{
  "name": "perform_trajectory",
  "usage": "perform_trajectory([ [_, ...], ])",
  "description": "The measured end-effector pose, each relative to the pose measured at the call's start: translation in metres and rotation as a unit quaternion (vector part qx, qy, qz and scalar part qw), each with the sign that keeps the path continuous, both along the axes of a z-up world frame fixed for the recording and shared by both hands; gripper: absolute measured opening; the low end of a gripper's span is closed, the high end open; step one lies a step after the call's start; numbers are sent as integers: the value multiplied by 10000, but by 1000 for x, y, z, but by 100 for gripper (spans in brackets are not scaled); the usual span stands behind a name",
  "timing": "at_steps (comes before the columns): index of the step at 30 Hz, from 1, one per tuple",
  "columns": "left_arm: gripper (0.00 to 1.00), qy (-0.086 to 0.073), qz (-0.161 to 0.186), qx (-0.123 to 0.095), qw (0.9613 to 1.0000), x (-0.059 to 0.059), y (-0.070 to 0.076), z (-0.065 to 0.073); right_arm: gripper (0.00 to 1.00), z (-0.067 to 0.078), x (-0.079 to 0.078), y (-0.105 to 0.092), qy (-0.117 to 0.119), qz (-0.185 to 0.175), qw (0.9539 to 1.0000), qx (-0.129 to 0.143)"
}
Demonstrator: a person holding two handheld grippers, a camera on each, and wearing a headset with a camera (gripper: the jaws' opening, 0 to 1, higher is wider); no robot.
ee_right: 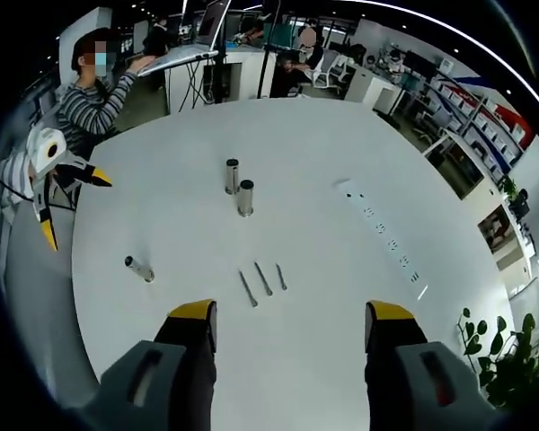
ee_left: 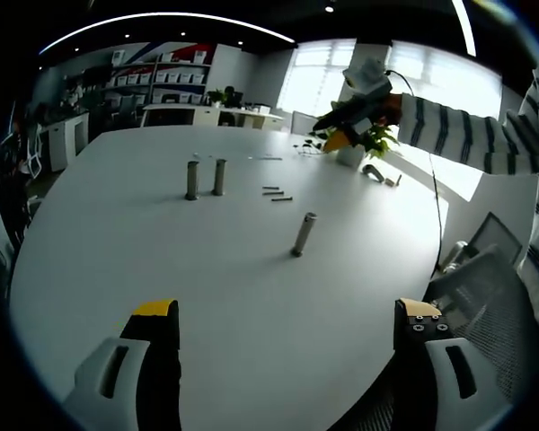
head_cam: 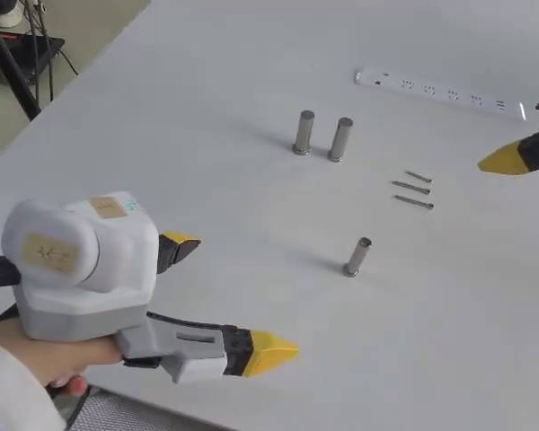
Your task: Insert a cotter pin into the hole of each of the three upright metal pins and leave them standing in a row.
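Observation:
Two grey metal pins (head_cam: 304, 133) (head_cam: 340, 140) stand upright side by side on the white table (head_cam: 207, 108). A third metal pin (head_cam: 357, 257) stands alone nearer me, leaning a little in this view. Three thin cotter pins (head_cam: 413, 189) lie in a short row to the right of the pair. My left gripper (head_cam: 238, 296) is open at the lower left, well short of the pins. At the right edge my right gripper (head_cam: 525, 135) hovers open beyond the cotter pins. The right gripper view has the cotter pins (ee_right: 262, 280) just ahead of its open gripper (ee_right: 292, 323).
A white power strip (head_cam: 440, 92) lies at the far right of the table. The table's near edge (head_cam: 117, 395) runs just under my left hand, with a mesh chair below it. A seated person (ee_right: 94, 99) is at the table's far side in the right gripper view.

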State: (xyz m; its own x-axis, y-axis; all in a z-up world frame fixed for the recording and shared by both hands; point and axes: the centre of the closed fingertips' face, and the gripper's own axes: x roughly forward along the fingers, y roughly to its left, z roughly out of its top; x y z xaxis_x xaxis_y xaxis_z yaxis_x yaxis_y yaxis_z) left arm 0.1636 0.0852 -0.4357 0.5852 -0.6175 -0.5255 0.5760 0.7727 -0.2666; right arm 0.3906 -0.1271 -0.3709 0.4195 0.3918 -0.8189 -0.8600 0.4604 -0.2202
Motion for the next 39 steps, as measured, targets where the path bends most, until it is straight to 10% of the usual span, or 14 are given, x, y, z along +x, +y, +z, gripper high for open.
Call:
perform_trajectory([
  [39, 96, 332, 360, -164, 9987, -11, 11, -13, 14, -122, 42, 30, 810, 728, 9860, -1260],
])
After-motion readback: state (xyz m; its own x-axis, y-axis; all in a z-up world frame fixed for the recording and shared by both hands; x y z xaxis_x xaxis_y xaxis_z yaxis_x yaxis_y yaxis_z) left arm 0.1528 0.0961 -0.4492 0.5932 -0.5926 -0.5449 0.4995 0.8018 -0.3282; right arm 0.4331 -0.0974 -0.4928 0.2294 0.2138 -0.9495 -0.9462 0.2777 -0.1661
